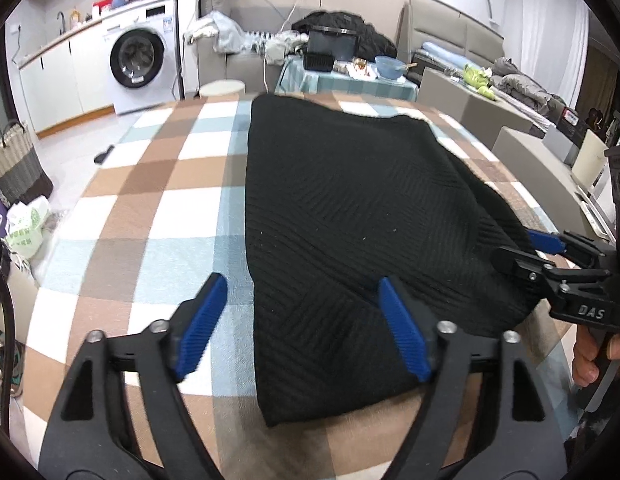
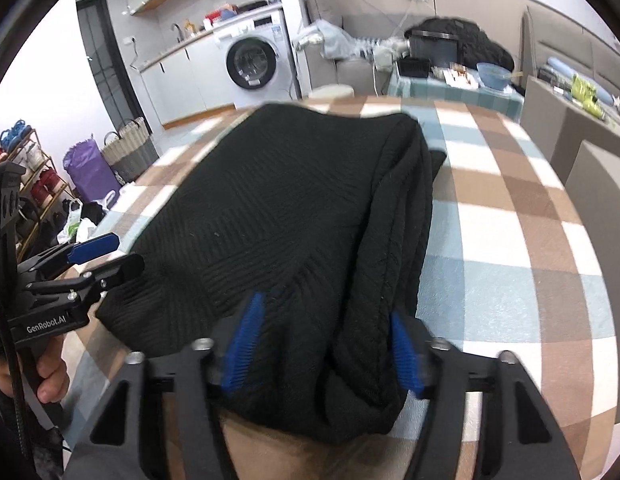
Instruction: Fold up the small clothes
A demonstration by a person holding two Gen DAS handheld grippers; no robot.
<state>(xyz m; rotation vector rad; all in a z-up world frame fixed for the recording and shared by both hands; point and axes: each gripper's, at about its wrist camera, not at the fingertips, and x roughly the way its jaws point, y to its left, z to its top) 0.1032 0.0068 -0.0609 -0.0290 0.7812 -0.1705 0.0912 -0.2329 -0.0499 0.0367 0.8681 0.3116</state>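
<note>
A black ribbed knit garment [image 1: 349, 208] lies folded in a long rectangle on the checked tablecloth [image 1: 158, 184]. My left gripper [image 1: 302, 324] stands open over its near left corner, with one blue pad above the cloth and the other above the knit. In the right wrist view my right gripper [image 2: 325, 348] is open around the garment's [image 2: 294, 216] thick folded near right edge; the pads do not press it. Each gripper shows in the other's view: the right gripper [image 1: 529, 251] at the knit's right edge, the left gripper [image 2: 106, 258] at its left edge, each held by a hand.
Beyond the table stand a washing machine [image 1: 138, 60], a sofa with clothes, and a small table [image 1: 349, 80] with a blue bowl and black boxes. A woven basket [image 1: 14, 160] and bags sit on the floor at left. Grey upholstered blocks [image 1: 521, 148] flank the right.
</note>
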